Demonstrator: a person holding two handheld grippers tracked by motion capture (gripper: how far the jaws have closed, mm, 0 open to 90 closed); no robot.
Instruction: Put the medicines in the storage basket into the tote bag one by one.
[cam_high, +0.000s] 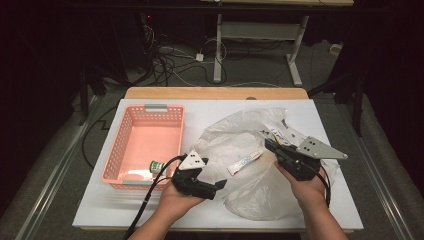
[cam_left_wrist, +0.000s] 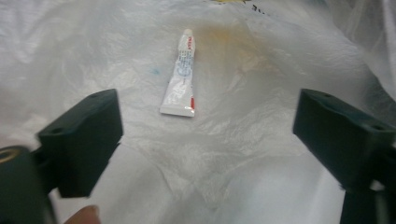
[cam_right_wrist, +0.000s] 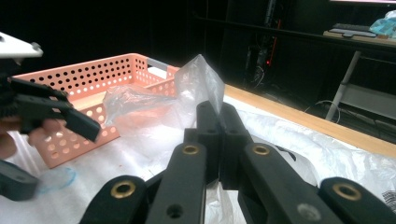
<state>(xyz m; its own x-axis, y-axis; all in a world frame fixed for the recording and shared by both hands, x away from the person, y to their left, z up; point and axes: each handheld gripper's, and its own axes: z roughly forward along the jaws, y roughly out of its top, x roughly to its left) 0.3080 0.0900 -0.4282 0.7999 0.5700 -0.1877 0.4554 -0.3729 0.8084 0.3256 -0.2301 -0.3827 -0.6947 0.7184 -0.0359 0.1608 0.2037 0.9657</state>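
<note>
High view: a white table (cam_high: 150, 207) carries a pink perforated basket (cam_high: 128, 132) at about 9 o'clock from the table's centre. Inside the basket, at its near right corner, lies a small green-and-white cylinder (cam_high: 157, 165). A crumpled clear plastic bag (cam_high: 240, 135) spreads from the centre toward 4 o'clock. A small white tube (cam_high: 244, 162) lies on the bag. The left gripper (cam_high: 216, 186) is held at 7 o'clock of the tube, jaws pointing toward it. The right gripper (cam_high: 268, 145) is at 3 o'clock of the tube, at the bag's right part.

Left gripper view: the two black jaws stand wide apart with nothing between them. The tube (cam_left_wrist: 180, 74) lies at 12 o'clock ahead of them on the bag (cam_left_wrist: 261, 79), cap end farthest away, apart from both jaws.

Right gripper view: the jaws are pressed together on a fold of the bag (cam_right_wrist: 198, 84), which rises in a peak above them. The basket (cam_right_wrist: 93, 77) stands at 10 o'clock; the left gripper (cam_right_wrist: 46, 109) is at 9 o'clock.
</note>
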